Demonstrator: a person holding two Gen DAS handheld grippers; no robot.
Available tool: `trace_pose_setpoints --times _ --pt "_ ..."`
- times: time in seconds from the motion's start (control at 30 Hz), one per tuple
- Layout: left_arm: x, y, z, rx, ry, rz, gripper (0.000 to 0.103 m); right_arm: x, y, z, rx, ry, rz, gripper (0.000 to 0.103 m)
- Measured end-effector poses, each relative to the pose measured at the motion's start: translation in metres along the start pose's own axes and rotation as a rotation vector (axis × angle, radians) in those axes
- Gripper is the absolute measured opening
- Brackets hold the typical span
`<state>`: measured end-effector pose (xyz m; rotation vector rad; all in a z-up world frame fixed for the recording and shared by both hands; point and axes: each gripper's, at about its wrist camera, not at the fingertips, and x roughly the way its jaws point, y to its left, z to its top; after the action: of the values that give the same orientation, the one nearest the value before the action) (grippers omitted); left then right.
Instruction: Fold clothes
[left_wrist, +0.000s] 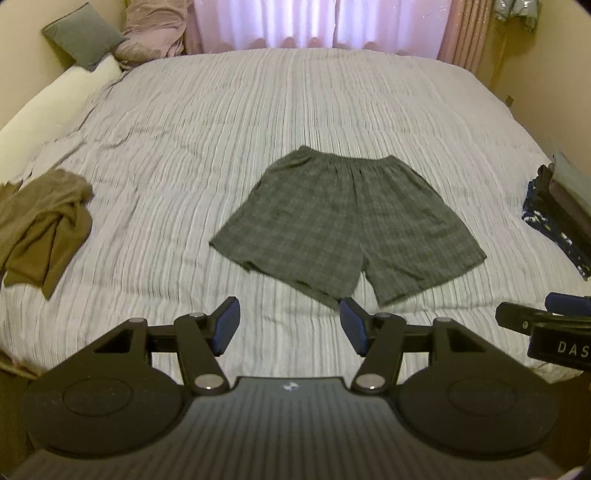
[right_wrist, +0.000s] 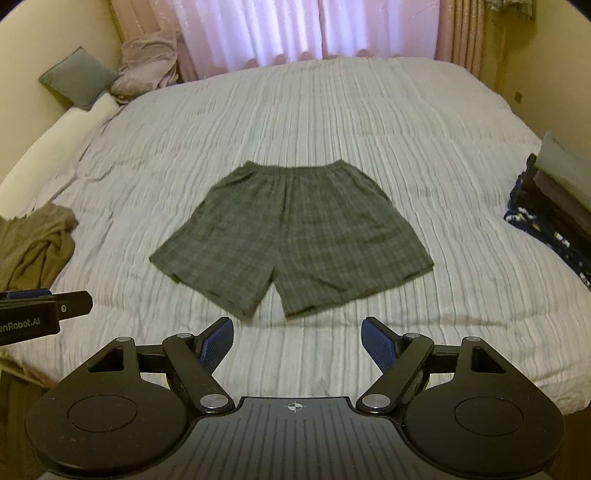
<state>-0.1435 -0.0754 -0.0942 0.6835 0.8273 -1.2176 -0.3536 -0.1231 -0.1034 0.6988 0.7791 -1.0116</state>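
A pair of grey plaid shorts (left_wrist: 347, 225) lies flat on the striped bed cover, waistband away from me, leg hems toward me. It also shows in the right wrist view (right_wrist: 295, 236). My left gripper (left_wrist: 290, 325) is open and empty, hovering just short of the leg hems. My right gripper (right_wrist: 297, 345) is open and empty, a little short of the hems. Each gripper shows at the edge of the other's view, the right one (left_wrist: 546, 325) and the left one (right_wrist: 44, 310).
The bed (left_wrist: 295, 110) has a crumpled brown garment (left_wrist: 44, 225) at the left edge and a stack of folded clothes (left_wrist: 561, 206) at the right edge. Pillows (left_wrist: 81, 33) and a pink bundle lie at the far left corner. Curtains hang behind.
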Motion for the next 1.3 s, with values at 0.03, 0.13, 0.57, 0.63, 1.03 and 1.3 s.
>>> trace_pose_setpoints --times 0.03,0.13,0.57,0.63,1.03,1.3 --pt "0.003 0.005 0.005 0.006 0.0 -0.003 0.057 0.001 0.005 0.004 0.003 -0.005 -0.005 0.079" --pt "0.009 0.018 0.016 0.024 0.002 -0.013 0.057 0.007 0.017 0.011 0.019 -0.008 -0.019 0.079" --pt "0.056 0.054 0.036 0.075 0.058 -0.055 0.057 0.043 0.045 0.026 0.102 0.032 -0.076 0.079" --pt "0.067 0.057 0.035 0.072 0.081 -0.052 0.057 0.051 0.043 0.026 0.116 0.048 -0.081 0.079" --pt "0.123 0.05 0.044 0.025 0.162 -0.027 0.057 0.105 -0.013 0.027 0.201 0.155 -0.116 0.079" --pt "0.172 0.03 0.072 -0.083 0.142 -0.031 0.056 0.153 -0.074 0.062 0.182 0.135 -0.097 0.079"
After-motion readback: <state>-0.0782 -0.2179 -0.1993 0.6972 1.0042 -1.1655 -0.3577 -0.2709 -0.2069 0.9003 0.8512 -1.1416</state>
